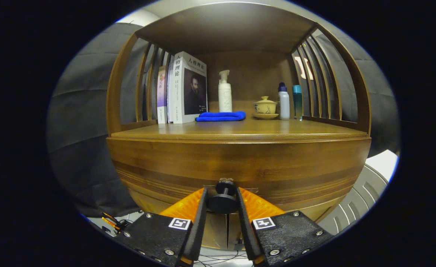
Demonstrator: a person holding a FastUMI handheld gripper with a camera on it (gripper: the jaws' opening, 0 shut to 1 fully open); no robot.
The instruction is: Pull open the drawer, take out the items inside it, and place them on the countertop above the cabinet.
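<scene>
Drawer (236,163) looks closed, at 12 o'clock from the gripper (223,202) – its fingers are narrow and clamp the knob (223,200) – so pulling, emptying and placing on the countertop (240,129) all remain.

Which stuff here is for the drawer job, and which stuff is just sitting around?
For the job: tool shut on the drawer knob; drawer front; countertop.

Just sitting there: books, blue cloth, pump bottle, lidded teacup, two small bottles.

Tool (222,202) fingers either side of drawer knob (223,200), below countertop (240,129).
</scene>
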